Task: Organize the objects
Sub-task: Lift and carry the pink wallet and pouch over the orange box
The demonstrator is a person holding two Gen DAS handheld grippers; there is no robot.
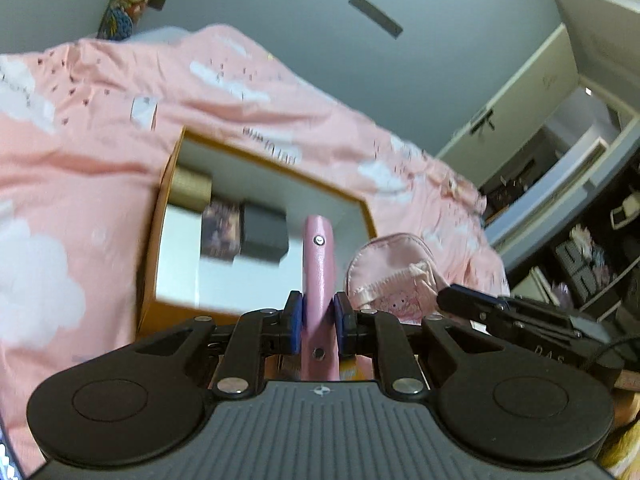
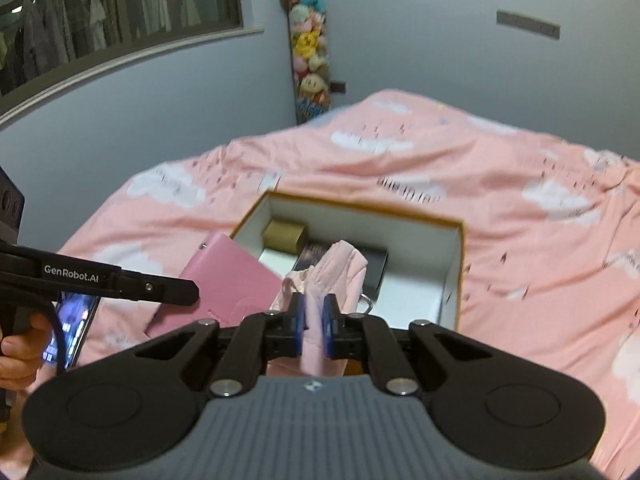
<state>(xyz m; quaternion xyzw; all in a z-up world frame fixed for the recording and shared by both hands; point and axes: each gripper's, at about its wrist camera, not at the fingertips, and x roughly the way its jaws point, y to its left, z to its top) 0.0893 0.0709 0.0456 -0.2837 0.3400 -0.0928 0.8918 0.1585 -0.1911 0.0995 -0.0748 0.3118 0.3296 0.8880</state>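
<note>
- L wrist view: left gripper (image 1: 318, 322), blue pads (image 1: 294, 322) clamped on the edge of a pink case (image 1: 318, 264) w/ metal snaps, held upright in front of the box (image 1: 160, 216); only here: shelving and white doors at right, and the right gripper (image 1: 476, 304) seen from the side
- R wrist view: right gripper (image 2: 315, 322) fingers pinched on a soft pink pouch (image 2: 340, 272), metal ring hanging at its side, held over the box's (image 2: 452, 280) near edge; only here: the case's (image 2: 224, 280) broad pink face, the left gripper (image 2: 176, 290), a hand (image 2: 18, 344), a lit phone (image 2: 70, 320), a window w/ hanging clothes
- Writing: "GenRobot.AI" on the left gripper arm; bedspread (image 2: 520, 200) print too blurred to read
- Box interior: tan box (image 2: 282, 234), dark box (image 2: 376, 264), patterned box (image 1: 222, 228); pouch hides part
- Surroundings: plush toys (image 2: 310, 52) hung in the corner
</note>
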